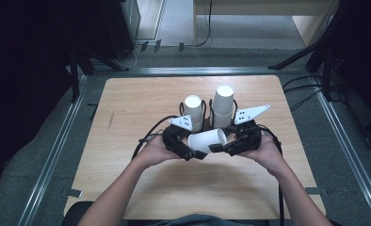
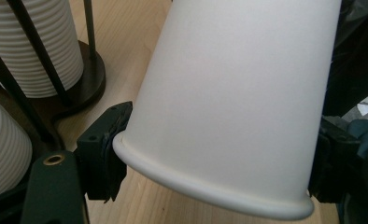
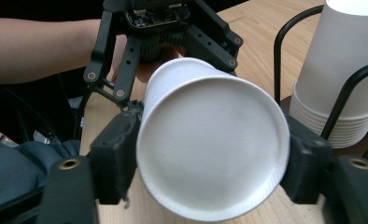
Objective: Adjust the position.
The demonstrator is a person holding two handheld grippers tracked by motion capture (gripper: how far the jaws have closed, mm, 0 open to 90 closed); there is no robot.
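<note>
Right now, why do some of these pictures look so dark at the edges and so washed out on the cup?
High view: the table is evenly lit, the room around it nearly black, and a soft shadow lies under the hands. Left gripper view: the paper cup sits so close that it looks soft and bright. Right gripper view: the cup's base is sharp, the cup stack behind it slightly blurred.

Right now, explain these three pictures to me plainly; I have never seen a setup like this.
A person sits at a wooden table, holding a hand-operated two-jaw tool in each hand: the left gripper and the right gripper. One picture looks down from above; the other two come from cameras riding on each gripper. Between them they hold one white paper cup on its side, the left at its rim end, the right at its base end. Behind stand two wire racks holding stacked upside-down cups: left stack, right stack.
</note>
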